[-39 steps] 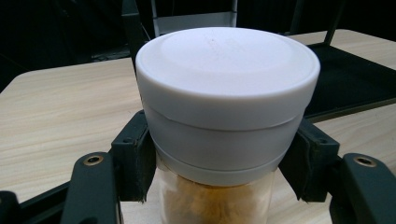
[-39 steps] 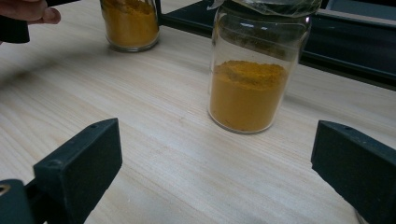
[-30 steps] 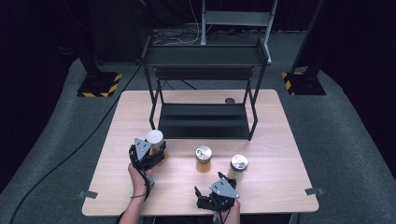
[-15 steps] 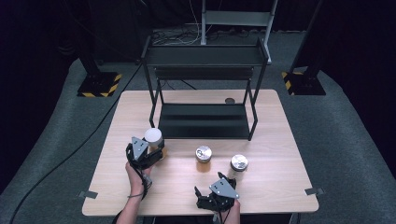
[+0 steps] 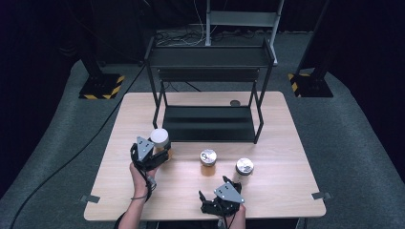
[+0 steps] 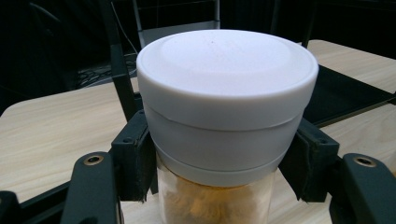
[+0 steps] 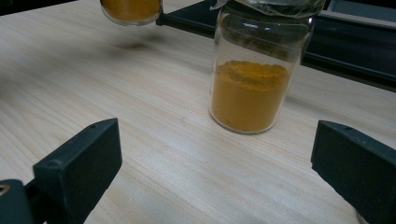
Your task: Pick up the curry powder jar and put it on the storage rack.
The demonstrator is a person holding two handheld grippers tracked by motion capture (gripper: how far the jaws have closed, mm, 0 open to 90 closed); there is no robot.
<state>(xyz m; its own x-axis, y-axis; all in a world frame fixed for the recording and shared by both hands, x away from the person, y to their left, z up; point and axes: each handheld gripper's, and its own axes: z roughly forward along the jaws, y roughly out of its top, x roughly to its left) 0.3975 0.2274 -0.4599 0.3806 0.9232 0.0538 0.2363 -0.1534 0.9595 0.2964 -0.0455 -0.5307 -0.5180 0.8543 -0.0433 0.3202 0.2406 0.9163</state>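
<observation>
Left gripper view: unlabelled white-lidded jar (image 6: 219,116)

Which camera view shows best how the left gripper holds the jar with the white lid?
The left gripper view is best: the jar with the white lid is close, with both jaws pressed on its sides just under the lid. The high view shows that jar small, in the left gripper. In the right gripper view a jar bottom hangs above the table at the top edge.

a glass jar (image 6: 219,205) of orange-brown powder with a wide white lid (image 5: 159,137), upright, lifted clear of the wooden table (image 5: 286,143), near its left side just in front of the black shelf rack (image 5: 210,121).
</observation>
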